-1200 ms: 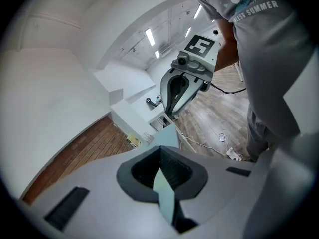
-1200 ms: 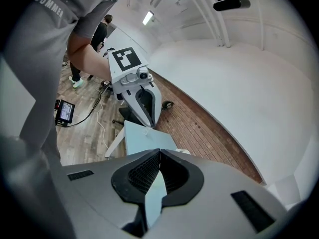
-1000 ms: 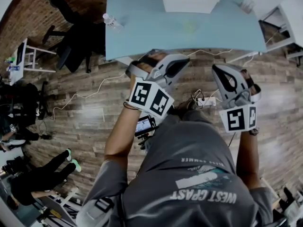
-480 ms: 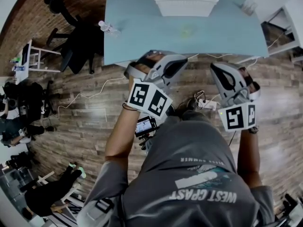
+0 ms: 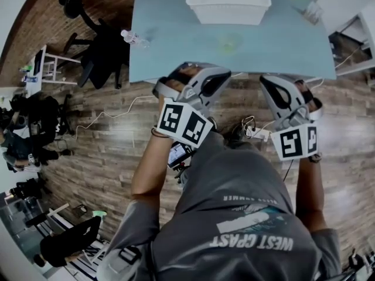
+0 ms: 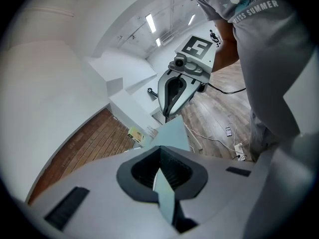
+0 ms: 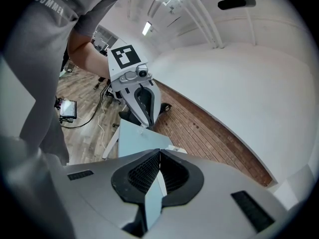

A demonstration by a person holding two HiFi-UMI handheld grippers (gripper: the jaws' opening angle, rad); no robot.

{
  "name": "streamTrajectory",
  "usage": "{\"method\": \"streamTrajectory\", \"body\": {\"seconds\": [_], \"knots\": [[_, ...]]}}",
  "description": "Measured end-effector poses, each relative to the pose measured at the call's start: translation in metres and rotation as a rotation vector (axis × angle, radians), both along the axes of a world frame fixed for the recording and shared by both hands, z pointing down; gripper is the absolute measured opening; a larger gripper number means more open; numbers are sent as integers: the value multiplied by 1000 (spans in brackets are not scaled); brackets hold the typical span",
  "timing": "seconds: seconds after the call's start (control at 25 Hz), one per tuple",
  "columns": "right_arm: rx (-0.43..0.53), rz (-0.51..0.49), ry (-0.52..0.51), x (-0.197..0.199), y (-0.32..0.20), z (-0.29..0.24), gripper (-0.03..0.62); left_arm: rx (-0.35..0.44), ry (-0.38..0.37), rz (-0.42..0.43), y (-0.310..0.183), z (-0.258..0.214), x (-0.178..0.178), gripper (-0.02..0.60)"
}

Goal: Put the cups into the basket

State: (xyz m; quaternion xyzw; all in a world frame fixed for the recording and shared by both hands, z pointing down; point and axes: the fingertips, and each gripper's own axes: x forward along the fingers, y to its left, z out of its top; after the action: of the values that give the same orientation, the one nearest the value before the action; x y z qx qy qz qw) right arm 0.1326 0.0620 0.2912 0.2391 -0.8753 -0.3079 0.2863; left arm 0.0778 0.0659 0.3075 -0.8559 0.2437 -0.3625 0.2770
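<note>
Left claw (image 5: 220, 78) and right claw (image 5: 270, 86), closed and empty, point forward side by side.

Wood-plank floor (image 5: 105, 157) under a pale blue table (image 5: 176, 45) — black office chair (image 5: 102, 48) beside it, brick wall (image 7: 209, 133) behind.

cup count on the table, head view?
1 for sure: a pale green cup on the light blue table, just in front of the white plastic basket. A blurry item at the table's far right corner could be another; can't tell.
</note>
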Motion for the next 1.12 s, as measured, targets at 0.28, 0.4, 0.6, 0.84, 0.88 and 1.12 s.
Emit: {"method": "streamTrajectory", "body": {"seconds": [0.28, 0.4, 0.6, 0.84, 0.88, 1.12], "knots": [[-9, 9, 8, -6, -18, 2, 14, -9, 3, 18, -20, 4, -3, 2], [-14, 28, 15, -12, -28, 6, 14, -10, 11, 38, -32, 7, -8, 2], [-33, 69, 19, -32, -57, 12, 14, -25, 26, 69, -61, 13, -28, 2], [-63, 104, 28, -62, -84, 25, 14, -41, 31, 95, -91, 24, -58, 2], [-67, 109, 30, -66, -88, 27, 14, -44, 33, 101, -94, 26, -61, 2], [-81, 148, 43, -84, -115, 41, 14, -51, 52, 125, -119, 35, -79, 2]]}}
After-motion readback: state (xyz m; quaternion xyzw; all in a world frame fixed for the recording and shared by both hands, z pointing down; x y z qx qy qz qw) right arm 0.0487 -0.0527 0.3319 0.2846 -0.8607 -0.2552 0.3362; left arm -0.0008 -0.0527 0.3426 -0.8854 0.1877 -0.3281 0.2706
